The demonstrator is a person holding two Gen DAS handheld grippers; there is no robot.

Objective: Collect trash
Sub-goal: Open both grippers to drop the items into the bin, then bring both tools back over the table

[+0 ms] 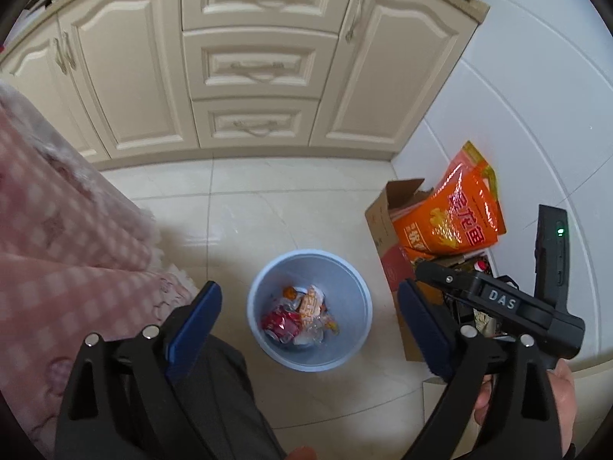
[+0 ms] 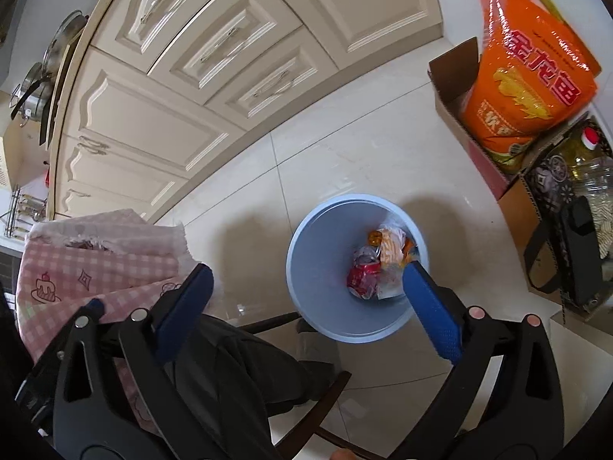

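A light blue trash bin [image 1: 264, 287] stands on the tiled floor, also in the right wrist view [image 2: 318, 268]. Inside lie a crushed red can [image 1: 281, 324] [image 2: 362, 274] and crumpled orange-and-white wrappers [image 1: 312, 304] [image 2: 390, 247]. My left gripper [image 1: 310, 299] is open and empty, held above the bin. My right gripper [image 2: 306, 280] is open and empty, also above the bin. In the left wrist view the right gripper's black body [image 1: 498, 303] shows at the right, in a hand.
Cream kitchen cabinets [image 1: 253, 65] stand behind the bin. A pink checked tablecloth [image 1: 57, 230] hangs at the left. An open cardboard box [image 1: 387, 237] with an orange rice bag [image 1: 456, 211] and an oil bottle [image 2: 590, 153] stands right of the bin. A dark chair [image 2: 325, 379] and dark trouser legs are below.
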